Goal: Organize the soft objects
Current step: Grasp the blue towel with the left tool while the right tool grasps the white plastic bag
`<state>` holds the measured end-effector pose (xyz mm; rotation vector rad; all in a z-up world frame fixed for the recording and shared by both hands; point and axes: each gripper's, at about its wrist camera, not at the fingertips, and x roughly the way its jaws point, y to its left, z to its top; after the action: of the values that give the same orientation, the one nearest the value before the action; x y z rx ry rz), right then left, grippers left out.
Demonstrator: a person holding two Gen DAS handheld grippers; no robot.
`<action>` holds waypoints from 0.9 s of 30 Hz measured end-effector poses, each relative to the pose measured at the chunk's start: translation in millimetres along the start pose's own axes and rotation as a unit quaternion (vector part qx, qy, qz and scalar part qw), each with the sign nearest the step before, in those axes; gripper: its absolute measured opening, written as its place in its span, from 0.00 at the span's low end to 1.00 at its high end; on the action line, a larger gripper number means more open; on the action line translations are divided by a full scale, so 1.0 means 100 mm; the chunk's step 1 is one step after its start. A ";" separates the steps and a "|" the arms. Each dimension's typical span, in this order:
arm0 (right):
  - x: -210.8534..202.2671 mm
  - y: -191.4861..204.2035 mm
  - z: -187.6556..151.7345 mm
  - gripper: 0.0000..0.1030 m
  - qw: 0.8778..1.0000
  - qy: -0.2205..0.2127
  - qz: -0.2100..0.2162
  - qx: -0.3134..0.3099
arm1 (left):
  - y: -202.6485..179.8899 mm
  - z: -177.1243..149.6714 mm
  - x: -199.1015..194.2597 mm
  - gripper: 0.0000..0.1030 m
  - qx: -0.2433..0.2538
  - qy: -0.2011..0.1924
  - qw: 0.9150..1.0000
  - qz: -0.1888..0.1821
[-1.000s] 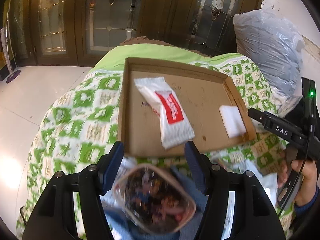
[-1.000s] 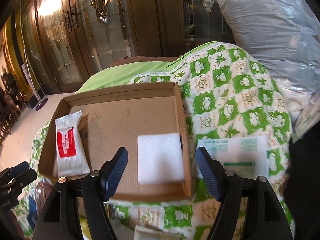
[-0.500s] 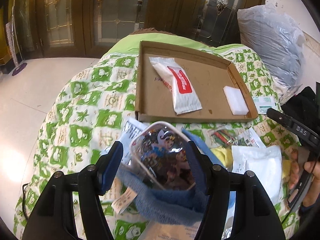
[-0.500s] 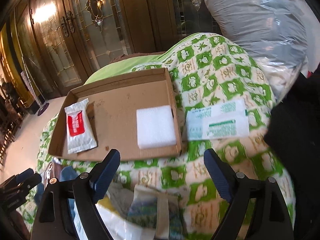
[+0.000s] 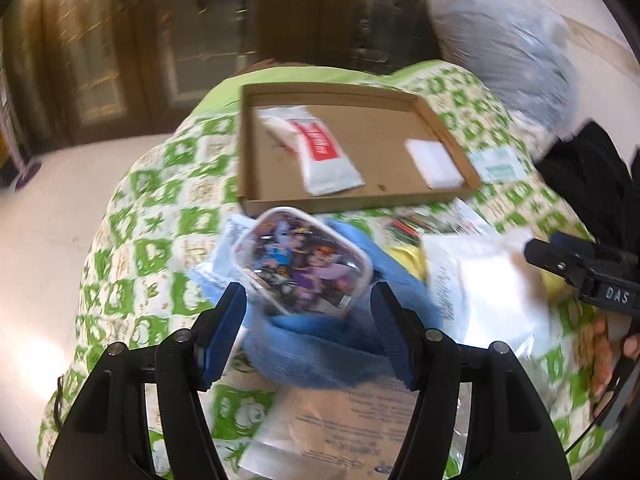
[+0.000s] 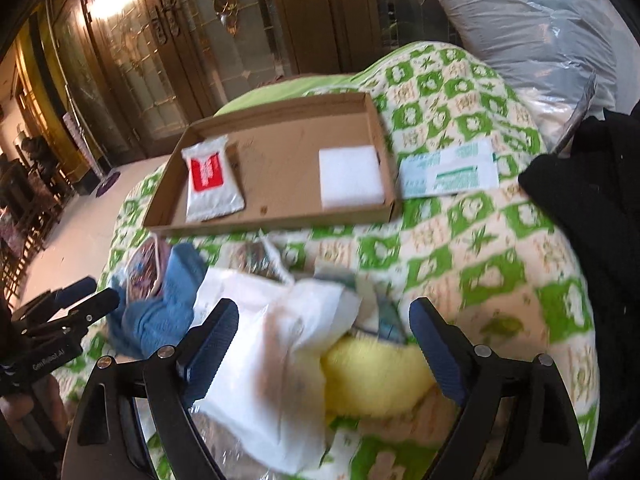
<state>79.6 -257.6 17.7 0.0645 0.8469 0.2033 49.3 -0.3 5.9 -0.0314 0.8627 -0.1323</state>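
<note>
Two views, both smeared by motion, so print on the wrappers cannot be read; the near heap is cut off by the bottom edge in each. The left gripper (image 5: 306,320) holds its jaws apart around a clear pouch with cartoon figures (image 5: 302,264); whether the pads press it I cannot tell, the pouch's lower end being hidden behind the blue towel (image 5: 320,344) it leans on; its long axis runs from near right up toward far left. The right gripper (image 6: 324,344) stands wide, jaws spread and empty, above a white plastic bag (image 6: 272,352) and a yellow soft thing (image 6: 372,376), partly buried and blurred. Farther off on the green checked quilt (image 6: 472,248) lies the cardboard tray (image 6: 276,220); inside it a white packet with a red label (image 6: 210,180), long axis pointing away from the camera, and a white foam square (image 6: 350,178) flat against the right wall; a green-printed sachet (image 6: 448,174) lies just beside the tray, outside.
</note>
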 end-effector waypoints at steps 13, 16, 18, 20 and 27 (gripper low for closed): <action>0.00 0.23 -0.15 0.86 0.999 0.030 -0.006 -0.040 | -0.52 -0.19 0.26 0.62 0.105 0.055 0.992 -0.029; 0.03 0.24 -0.16 0.86 0.999 0.031 -0.008 -0.043 | -0.52 -0.17 0.29 0.62 0.098 0.051 0.994 -0.026; 0.05 0.25 -0.17 0.86 0.998 0.031 -0.011 -0.045 | -0.51 -0.16 0.28 0.62 0.092 0.047 0.994 -0.029; 0.06 0.27 -0.18 0.86 0.998 0.031 -0.011 -0.047 | -0.51 -0.16 0.29 0.62 0.090 0.046 0.994 -0.032; 0.11 0.34 -0.21 0.86 0.998 0.036 -0.011 -0.058 | -0.48 -0.16 0.28 0.48 0.085 0.036 0.995 -0.039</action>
<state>65.7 -222.7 0.0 -0.0599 0.9065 0.2351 50.3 -51.5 -21.7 0.0997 0.9208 -0.2815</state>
